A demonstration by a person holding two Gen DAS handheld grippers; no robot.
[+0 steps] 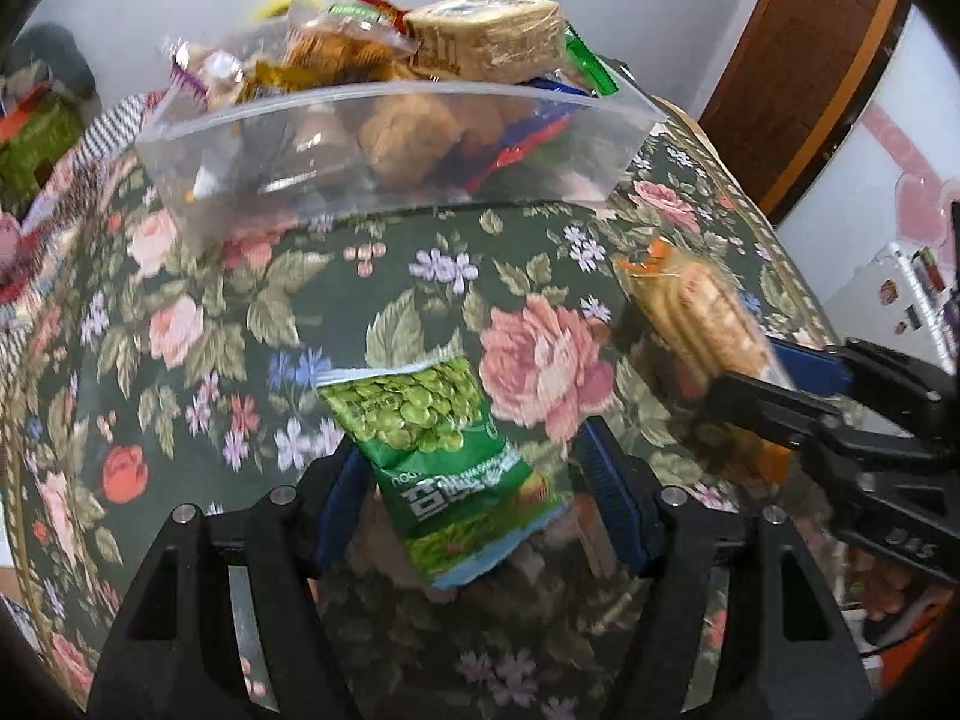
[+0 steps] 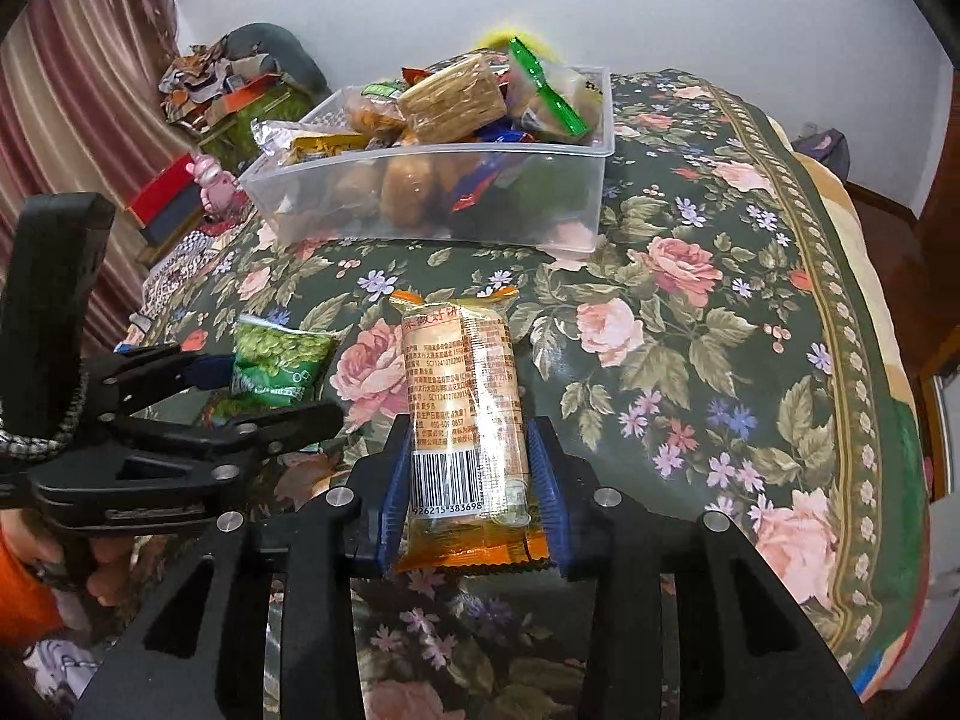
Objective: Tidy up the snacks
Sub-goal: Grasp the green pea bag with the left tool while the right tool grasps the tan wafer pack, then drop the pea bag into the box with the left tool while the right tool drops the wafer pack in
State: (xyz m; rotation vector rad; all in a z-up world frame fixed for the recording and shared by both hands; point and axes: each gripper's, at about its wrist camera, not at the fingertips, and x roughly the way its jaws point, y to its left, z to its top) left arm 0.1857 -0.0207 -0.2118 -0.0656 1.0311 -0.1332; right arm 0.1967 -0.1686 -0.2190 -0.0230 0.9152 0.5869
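Note:
A clear plastic bin [image 1: 576,144] [image 2: 540,204] heaped with wrapped snacks stands on the floral cloth ahead of both grippers. My left gripper [image 1: 474,474] has wide jaws around a green pea snack bag [image 1: 438,444], which hangs tilted between them; only the left pad seems to touch it. The bag also shows in the right wrist view [image 2: 273,369]. My right gripper [image 2: 468,480] is shut on an orange-ended cracker pack [image 2: 465,414] and holds it above the cloth. That pack also shows in the left wrist view [image 1: 702,312].
The floral cloth [image 2: 690,312] covers a padded surface that drops off at the right. Boxes and a pink toy [image 2: 213,186] lie at the left by a curtain. A wooden door frame [image 1: 804,78] stands at the right.

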